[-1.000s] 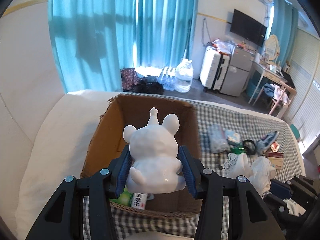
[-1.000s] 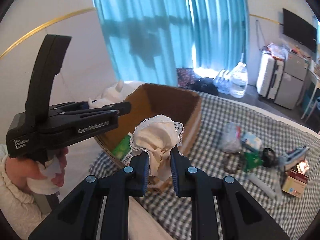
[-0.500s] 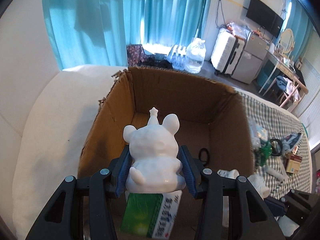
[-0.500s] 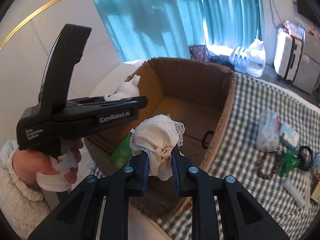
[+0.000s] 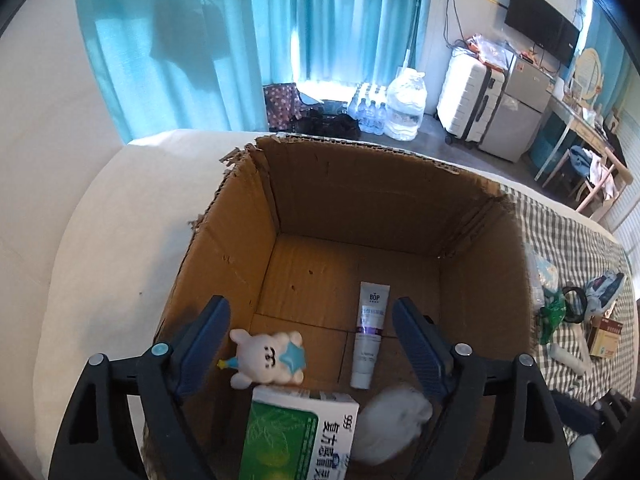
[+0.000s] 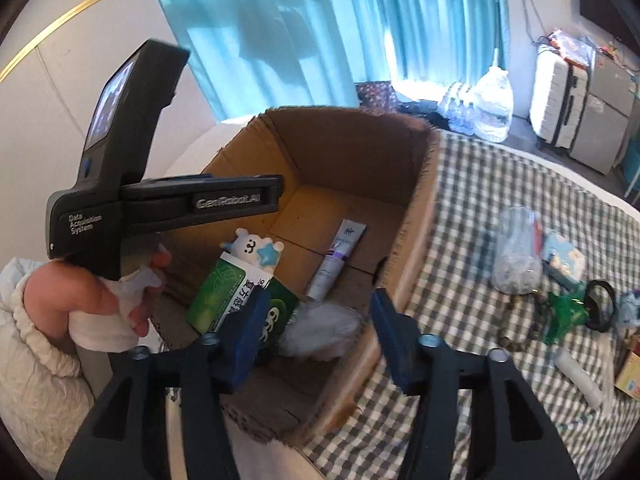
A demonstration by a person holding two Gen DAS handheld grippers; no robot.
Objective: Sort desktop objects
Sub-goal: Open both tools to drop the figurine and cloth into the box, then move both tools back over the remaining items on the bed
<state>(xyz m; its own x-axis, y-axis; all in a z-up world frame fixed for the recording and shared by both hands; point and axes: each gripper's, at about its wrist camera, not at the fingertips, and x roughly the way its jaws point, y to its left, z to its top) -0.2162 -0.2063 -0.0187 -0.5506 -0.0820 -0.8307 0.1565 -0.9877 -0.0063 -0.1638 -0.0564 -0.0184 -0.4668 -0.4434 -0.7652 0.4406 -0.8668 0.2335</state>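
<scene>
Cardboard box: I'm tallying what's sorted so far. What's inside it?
Inside the cardboard box: white bear figurine, green medicine carton, toothpaste tube, white lace cloth. Anything beneath the carton or cloth is hidden.

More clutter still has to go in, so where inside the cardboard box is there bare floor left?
The far half of the cardboard box floor is bare, beyond the white tube and up to the back wall. The near end is crowded: bear figurine, green medicine box and white cloth.

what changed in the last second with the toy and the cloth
Both were let go into the cardboard box: the left gripper, jaws opening, dropped the white toy; the right gripper, also opening, dropped the white cloth. The green carton stayed inside.
</scene>
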